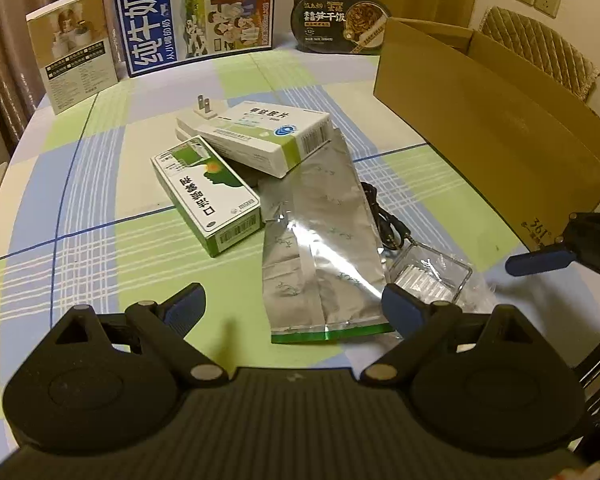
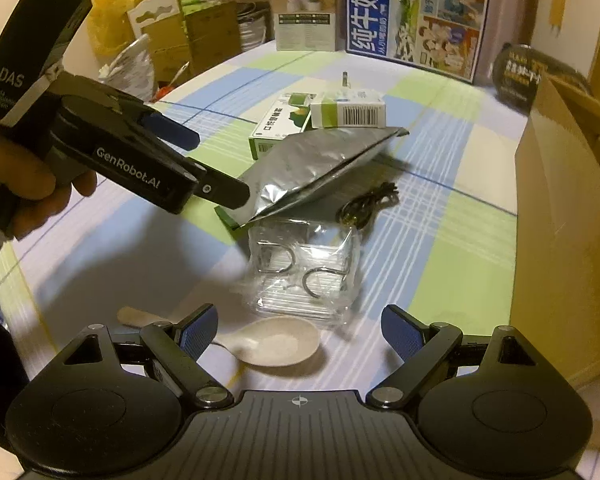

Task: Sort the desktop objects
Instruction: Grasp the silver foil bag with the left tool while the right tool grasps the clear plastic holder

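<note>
A plaid cloth in pale green, blue and white covers the worktop point(image 1: 100, 184). At its middle lies a loose heap: a crinkled silver foil pouch point(image 1: 320, 240) with a green bottom edge, two glossy green-and-white cardboard medicine boxes point(image 1: 208, 196) stacked askew against a white plug adapter point(image 1: 198, 120), a coiled black cable point(image 2: 368, 202), and a clear plastic packet point(image 2: 304, 272) holding metal hooks. A smooth beige spoon point(image 2: 276, 340) lies nearest the right gripper point(image 2: 300, 334). An open brown cardboard carton point(image 1: 496, 132) stands at the right edge. Both the left gripper point(image 1: 292, 306) and the right are spread wide above the heap, grasping and touching nothing.
</note>
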